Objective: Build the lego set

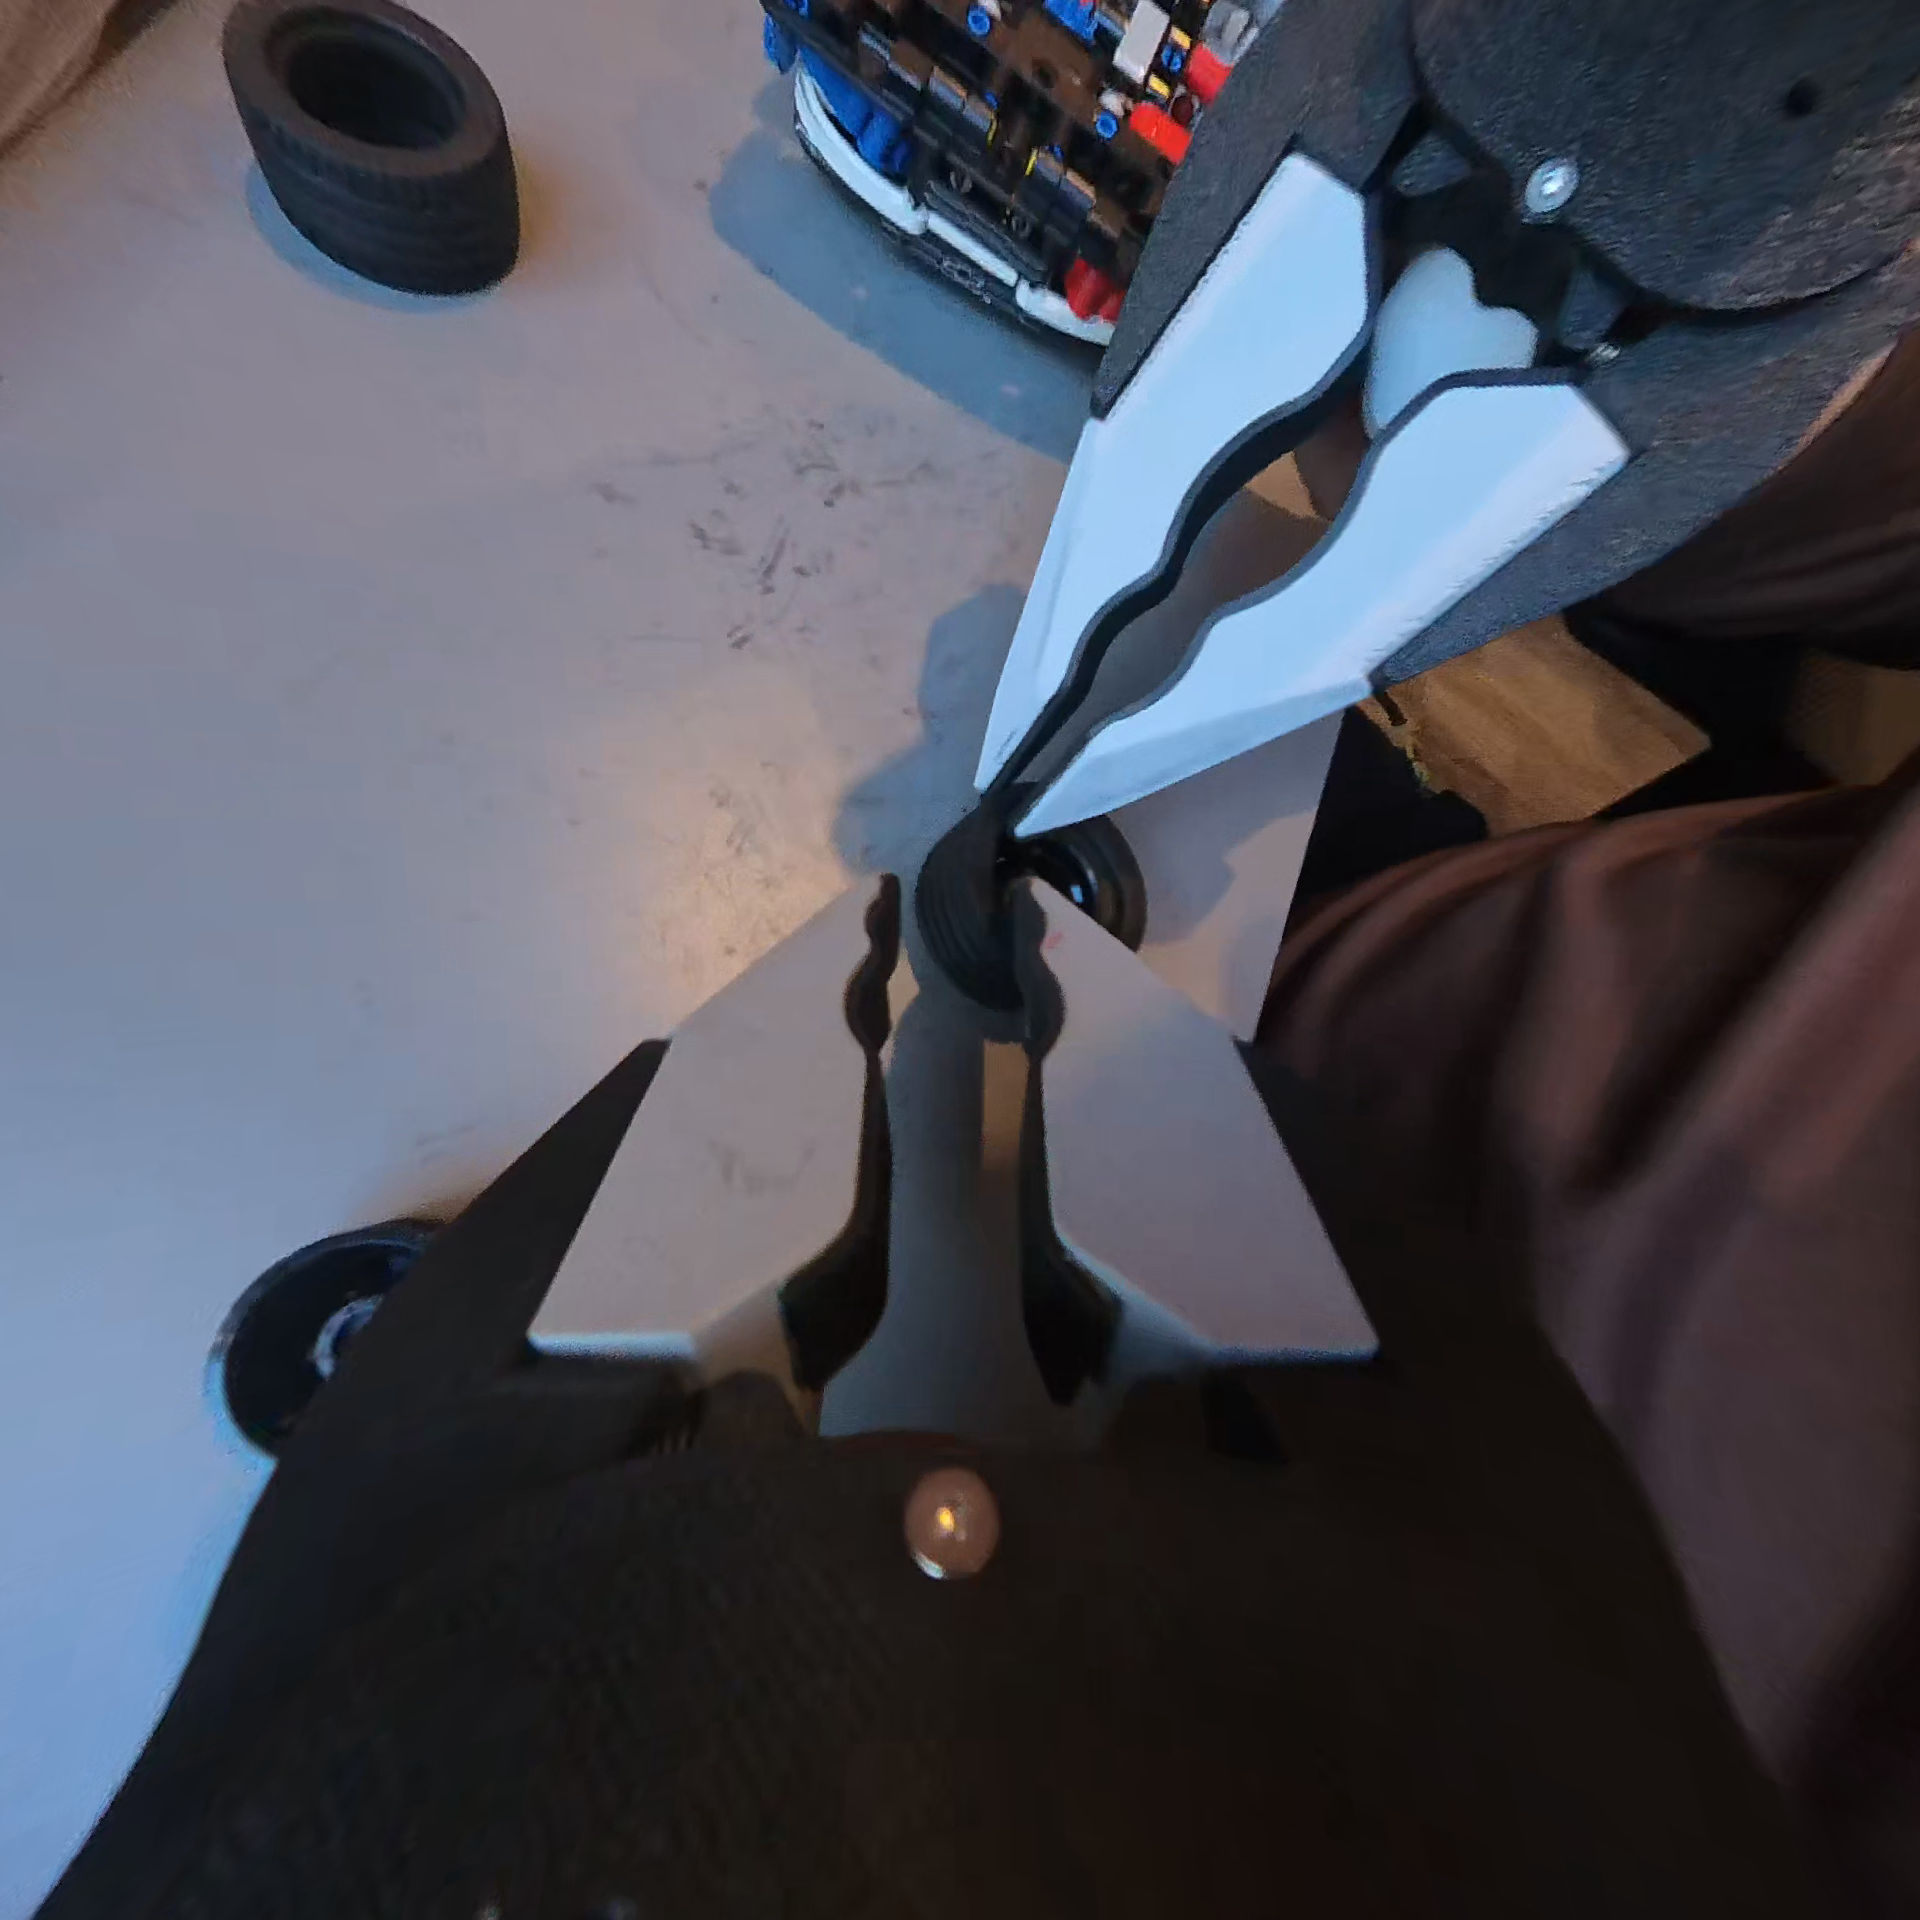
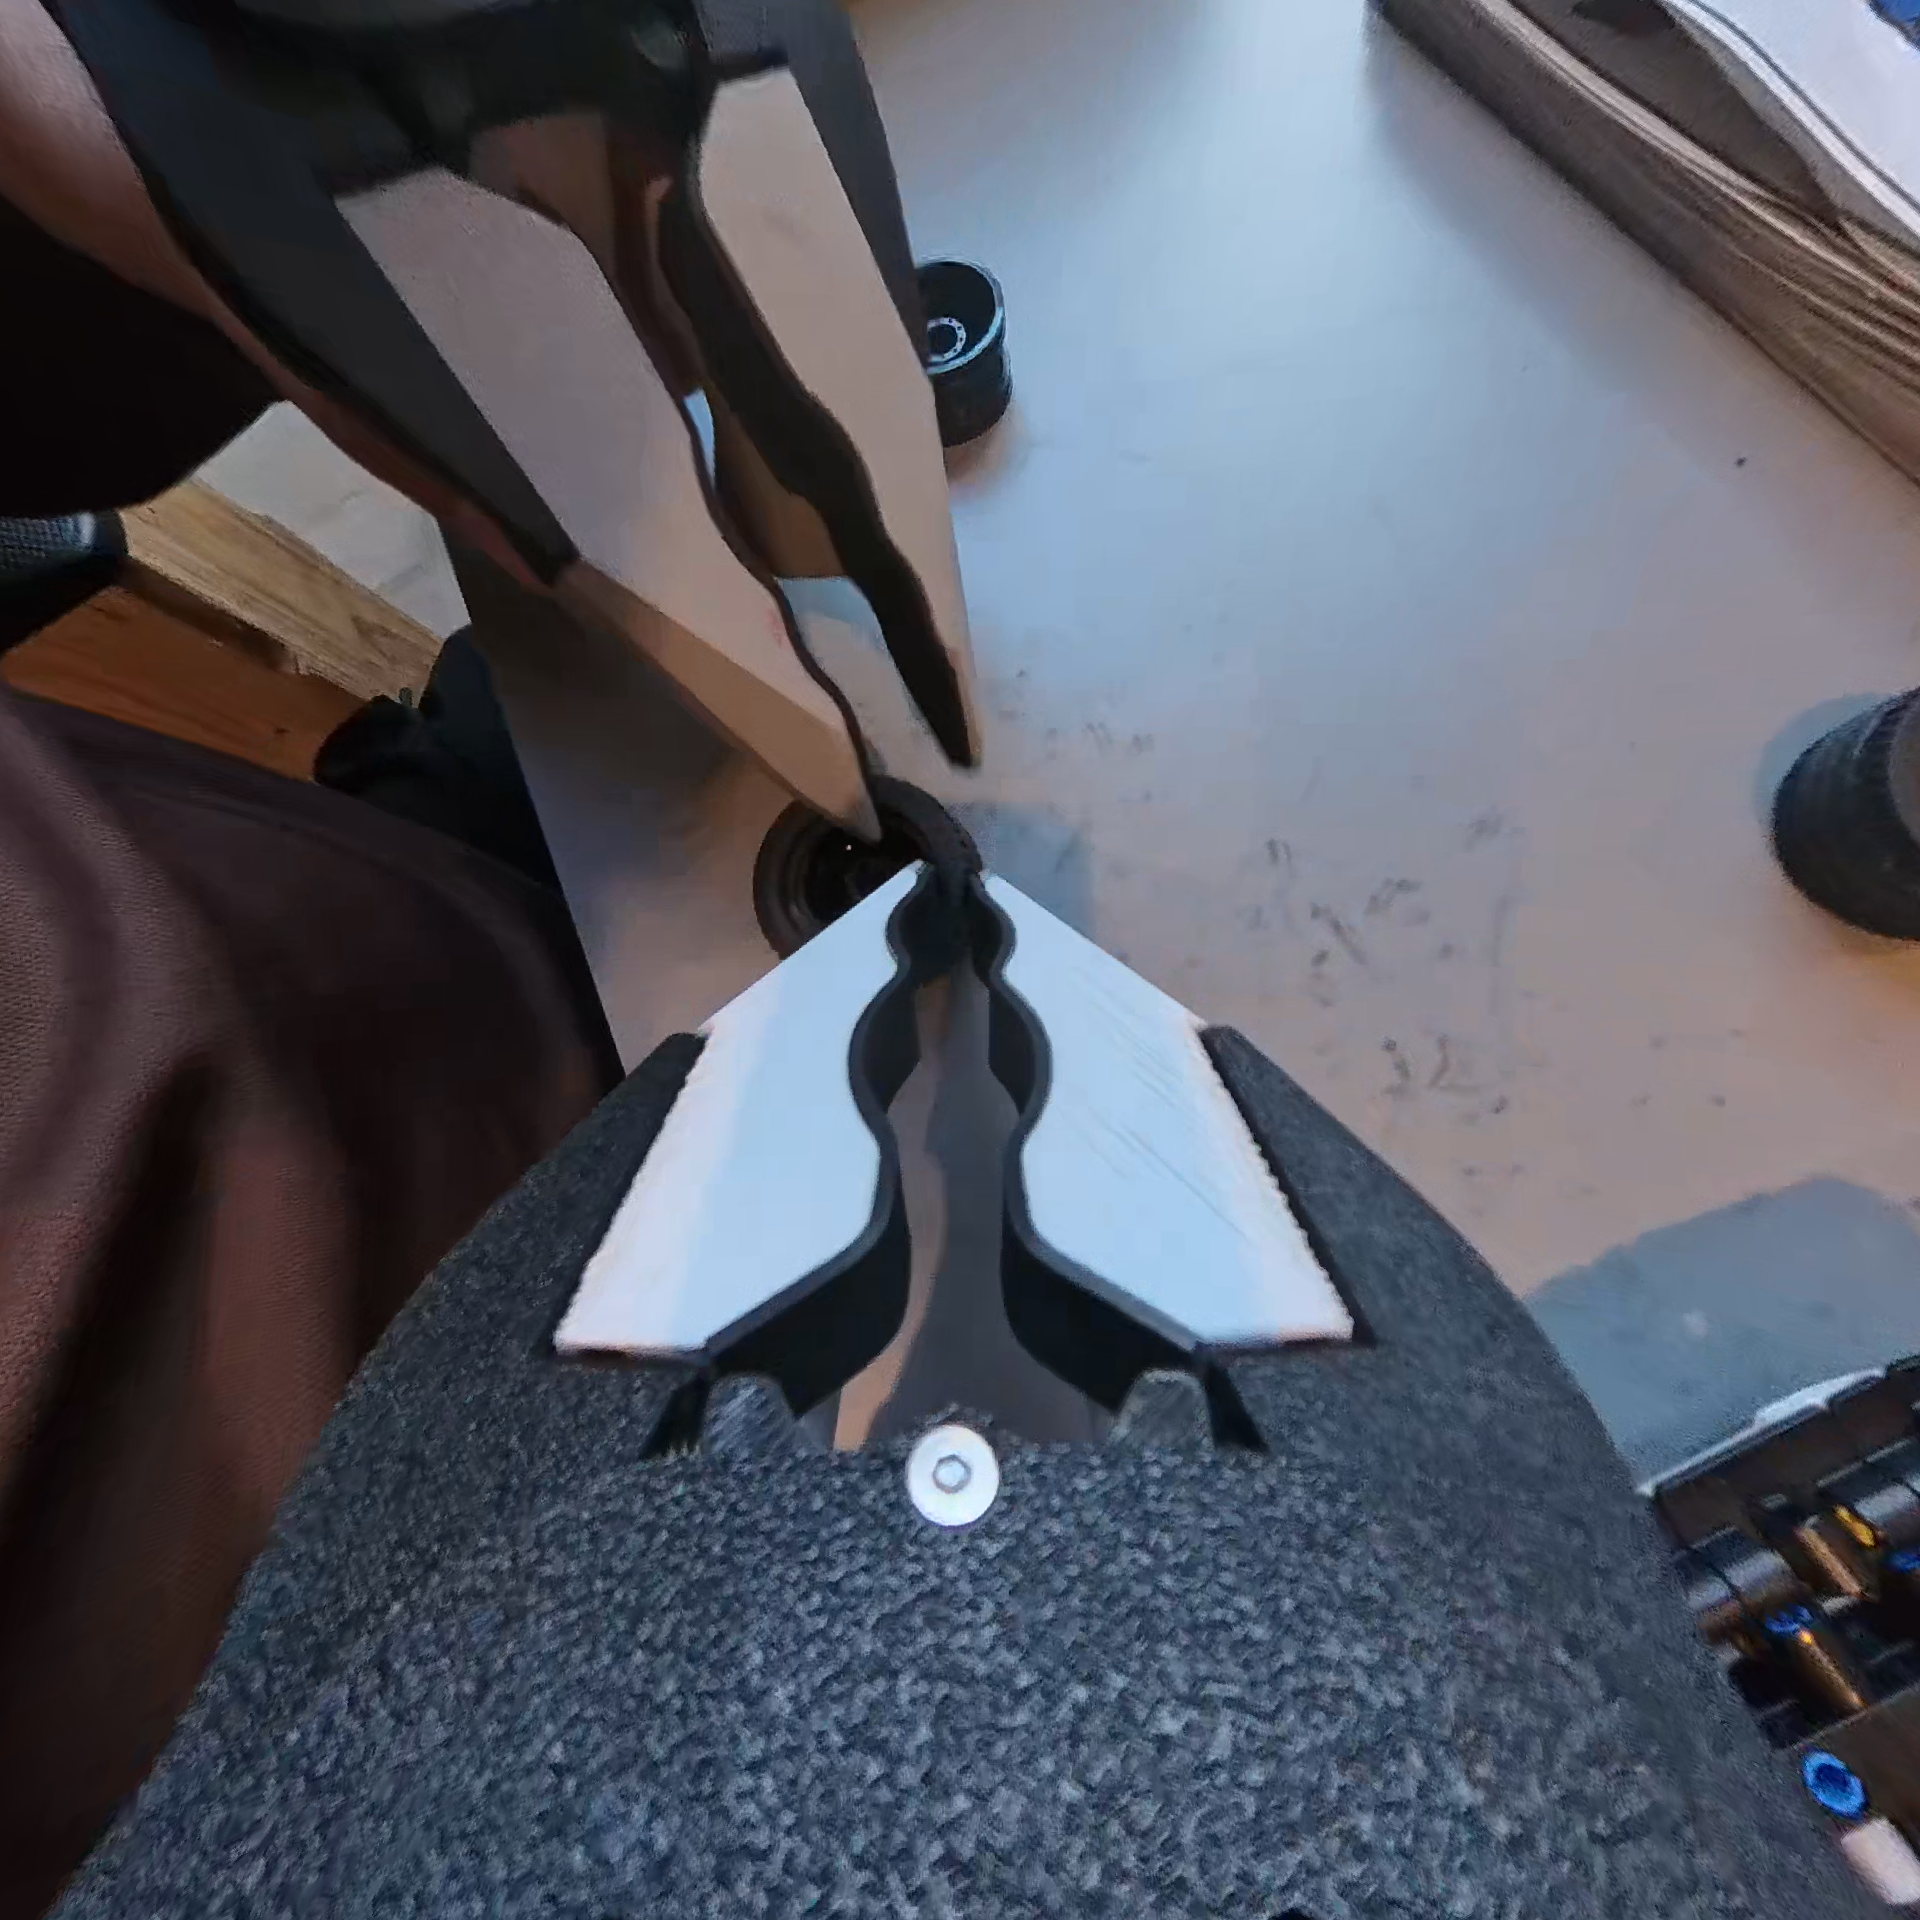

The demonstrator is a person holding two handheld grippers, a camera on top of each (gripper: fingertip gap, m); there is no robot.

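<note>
A small black tyre [image 1: 961,935] stands on edge near the table's front edge, with a glossy black rim [image 1: 1081,878] showing inside it. My left gripper [image 1: 966,914] is shut on the tyre's wall. My right gripper [image 2: 951,878] comes from the opposite side and is shut on the tyre's [image 2: 800,899] rubber edge. In the left wrist view the right gripper [image 1: 1003,810] reaches down from the upper right. In the right wrist view the left gripper [image 2: 914,790] reaches down from the upper left, with one tip inside the tyre's hole.
A larger loose tyre [image 1: 374,145] [image 2: 1860,831] and a loose black rim [image 1: 291,1340] [image 2: 966,353] lie on the white table [image 1: 416,675]. The Lego car [image 1: 987,156] [image 2: 1808,1579] stands at the back. A person's brown clothing [image 1: 1610,1195] is at the table edge. A cardboard box [image 2: 1714,208] lies behind. Only a small space, under 4 cm, lies between the two pairs of fingers.
</note>
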